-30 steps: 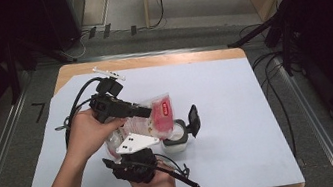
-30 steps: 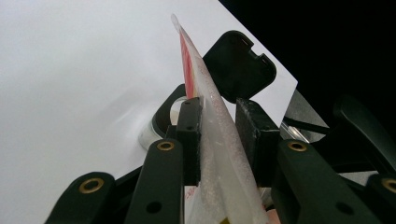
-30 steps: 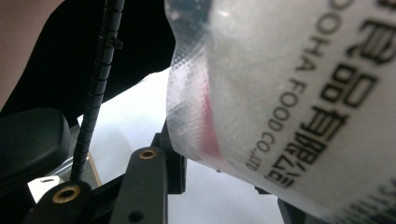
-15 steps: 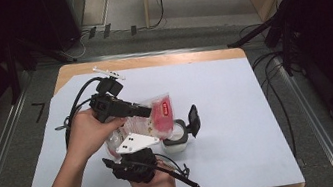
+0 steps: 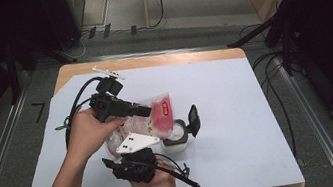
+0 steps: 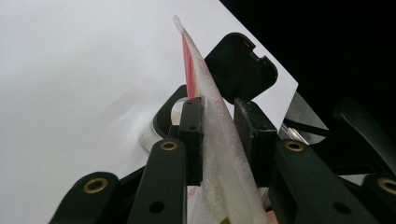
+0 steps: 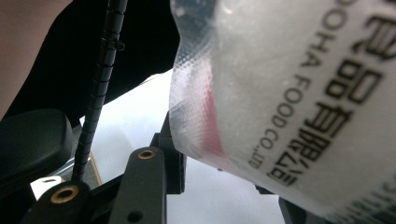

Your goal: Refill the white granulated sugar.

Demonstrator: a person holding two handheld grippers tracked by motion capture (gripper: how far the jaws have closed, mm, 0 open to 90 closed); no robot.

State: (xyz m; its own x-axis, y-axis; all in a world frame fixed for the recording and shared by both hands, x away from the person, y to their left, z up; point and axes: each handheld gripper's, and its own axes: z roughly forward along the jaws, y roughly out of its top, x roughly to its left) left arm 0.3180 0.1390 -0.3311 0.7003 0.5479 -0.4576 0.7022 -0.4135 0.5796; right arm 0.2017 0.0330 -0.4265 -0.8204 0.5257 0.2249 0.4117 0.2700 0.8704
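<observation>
Nothing is shifting since 1 second back: both grippers, left gripper [image 5: 144, 111] and right gripper [image 5: 127, 145], are pinching the soft, slippery food pouch [image 5: 151, 118], best gripped at its sealed edges, over the open container [image 5: 176, 140].

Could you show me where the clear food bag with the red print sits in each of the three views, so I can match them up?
High view: the food bag is at table centre, between the two grippers, above the open white container.
Left gripper view: it runs edge-on up the middle, between the black jaws.
Right gripper view: it covers the upper right, printed side facing the camera.
Shared landmark: the white table cover.
</observation>
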